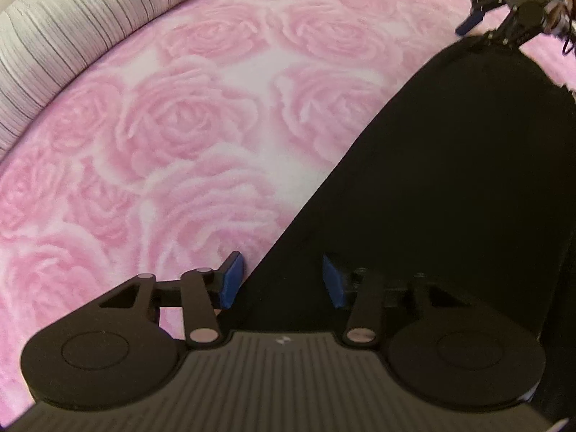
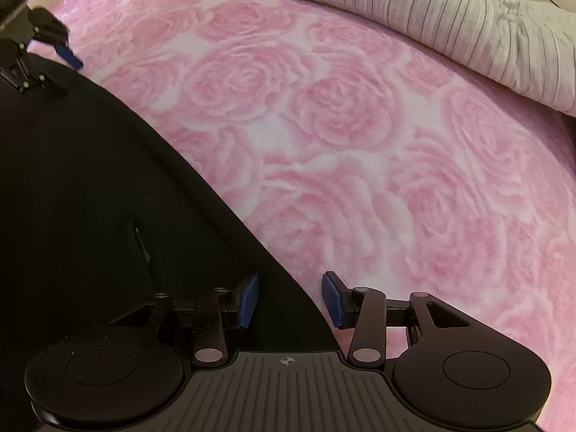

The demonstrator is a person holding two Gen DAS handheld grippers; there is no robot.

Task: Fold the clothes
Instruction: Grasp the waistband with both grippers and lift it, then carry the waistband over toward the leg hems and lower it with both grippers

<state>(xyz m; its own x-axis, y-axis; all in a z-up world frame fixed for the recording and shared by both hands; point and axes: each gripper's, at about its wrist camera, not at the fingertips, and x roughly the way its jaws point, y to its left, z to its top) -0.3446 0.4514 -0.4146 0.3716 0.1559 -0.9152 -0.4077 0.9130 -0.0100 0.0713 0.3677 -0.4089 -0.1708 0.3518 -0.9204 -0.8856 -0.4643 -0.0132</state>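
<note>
A black garment (image 1: 450,180) lies spread flat on a pink rose-patterned blanket (image 1: 162,126). My left gripper (image 1: 282,280) is open, its blue pads straddling the garment's left edge at a near corner. My right gripper (image 2: 289,298) is open, its blue pads straddling the garment's (image 2: 90,198) right edge at the other near corner. The right gripper also shows in the left wrist view (image 1: 478,18) at the top right, and the left gripper in the right wrist view (image 2: 61,50) at the top left. A small slit or pocket (image 2: 138,237) shows on the cloth.
A grey-and-white striped pillow or duvet (image 1: 64,25) runs along the far edge of the blanket (image 2: 396,144), also in the right wrist view (image 2: 450,18). Bare pink blanket lies beyond the garment.
</note>
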